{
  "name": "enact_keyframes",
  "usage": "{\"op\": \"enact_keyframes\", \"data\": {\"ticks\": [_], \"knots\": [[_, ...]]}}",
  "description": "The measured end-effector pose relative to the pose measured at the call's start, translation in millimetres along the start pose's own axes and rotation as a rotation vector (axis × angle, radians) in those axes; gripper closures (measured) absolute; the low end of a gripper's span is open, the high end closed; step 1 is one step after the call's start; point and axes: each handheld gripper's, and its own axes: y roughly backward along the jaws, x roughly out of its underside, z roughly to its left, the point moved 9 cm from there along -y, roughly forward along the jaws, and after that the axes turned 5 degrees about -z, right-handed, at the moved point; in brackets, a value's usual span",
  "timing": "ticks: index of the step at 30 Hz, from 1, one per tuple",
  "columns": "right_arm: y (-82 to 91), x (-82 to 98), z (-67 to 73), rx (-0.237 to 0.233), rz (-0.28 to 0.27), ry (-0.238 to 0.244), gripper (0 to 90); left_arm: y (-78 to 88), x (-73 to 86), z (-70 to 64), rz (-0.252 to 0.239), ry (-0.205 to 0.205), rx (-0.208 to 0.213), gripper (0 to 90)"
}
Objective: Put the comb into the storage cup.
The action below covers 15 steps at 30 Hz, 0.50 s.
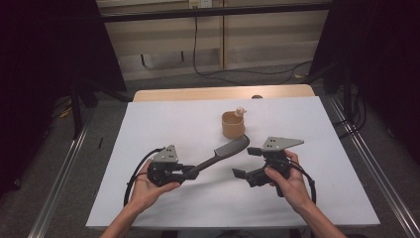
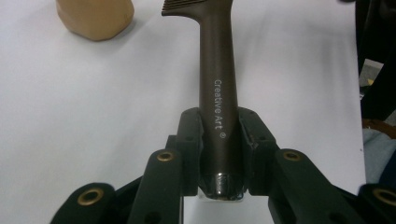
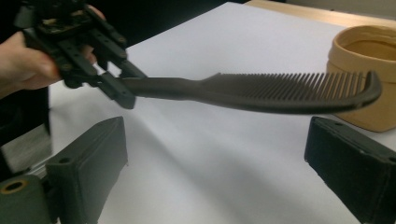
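— Left gripper (image 1: pixel 190 171)?
— Clamped on the handle end of the dark comb (image 1: pixel 225 151); teeth end angles far-right, above the white tabletop (image 1: pixel 163 124).
— Right gripper (image 1: pixel 246 161)?
— Jaws spread wide, nothing between, just beside the comb's toothed end. Tan cup (image 1: pixel 233 125) beyond.

dark brown comb (image 1: pixel 224 151), long-handled, with one row of fine teeth and a rounded tip. its round handle (image 2: pixel 218 93) bears pale lettering along its length. the comb hangs clear above the white table sheet, roughly level, gripped at the handle's end. its toothed half (image 3: pixel 299 88) points toward the tan cup (image 1: pixel 233 125), the tip near the cup without touching.
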Motion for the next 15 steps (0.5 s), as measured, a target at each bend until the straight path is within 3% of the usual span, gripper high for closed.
{"op": "enact_keyframes", "data": {"ticks": [6,9,15], "knots": [[-6.2,-1.0,-0.2,0.016,-0.092,0.024,5.2,1.9,-7.8,-3.0,-0.061,0.002,0.01,72.7],[-8.0,-2.1,2.1,-0.013,-0.105,0.021,5.1,0.5,-7.9,-1.8,-0.069,-0.005,0.002,72.7],[-12.9,0.0,6.2,-0.006,-0.122,0.031,2.5,-1.0,-11.4,-1.6,-0.117,0.003,0.006,72.7]]}}
